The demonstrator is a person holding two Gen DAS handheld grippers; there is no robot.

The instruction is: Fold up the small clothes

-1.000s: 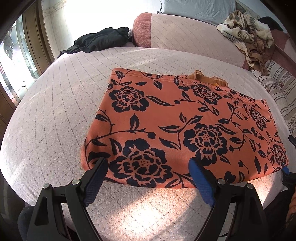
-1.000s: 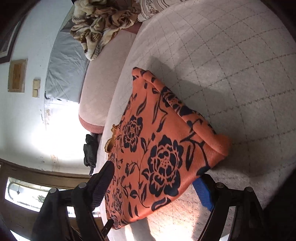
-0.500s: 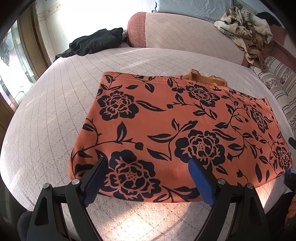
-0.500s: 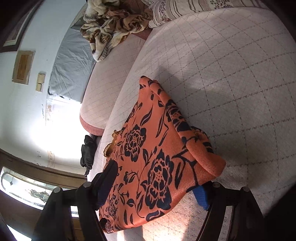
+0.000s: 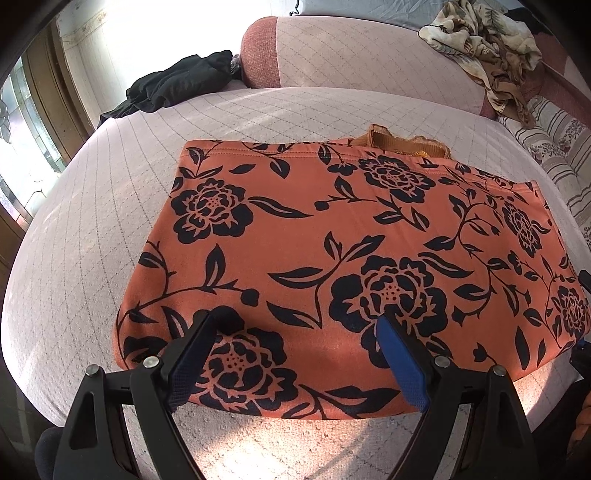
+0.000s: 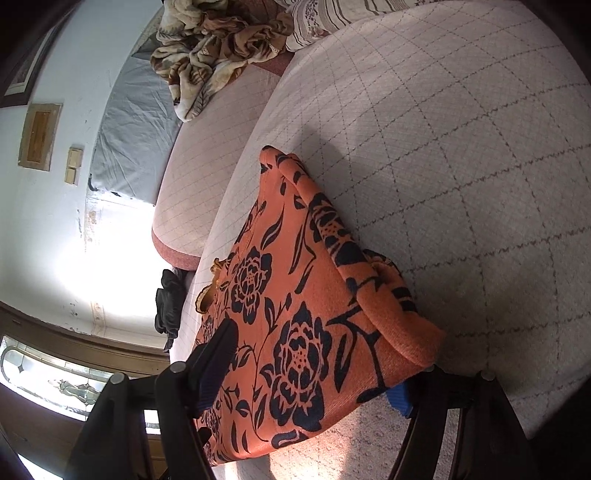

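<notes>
- A bed [image 5: 122, 206] covered in a pale pink quilted spread is filling both views, with sunlight pouring in from a window at the left wrist camera's left edge.
- A padded headboard [image 5: 354, 48] is curving along the far side of the bed, and a crumpled beige patterned blanket [image 5: 491, 33] is lying on it at the far right.
- A dark garment [image 5: 173, 81] is sitting bunched at the bed's far left edge, well apart from the work.
- The orange floral garment [image 5: 332, 236] is lying folded flat in the middle of the bed, its black flower print facing up; a bit of tan ribbed trim is peeking out at its far edge.
- The left gripper [image 5: 295, 354] is hovering over the near edge of the garment, its blue-padded fingers [image 5: 402, 365] standing wide apart; whether the tips are touching the cloth cannot be told.
- The right gripper [image 6: 314, 365] is sitting at the garment's near right corner with its fingers apart.
- In the right wrist view the rolled corner [image 6: 402, 332] of the fabric is lying between the right jaws, one dark finger over the printed top and the blue pad [image 6: 399, 400] under the fold; the pads are not clearly pressing on it.
</notes>
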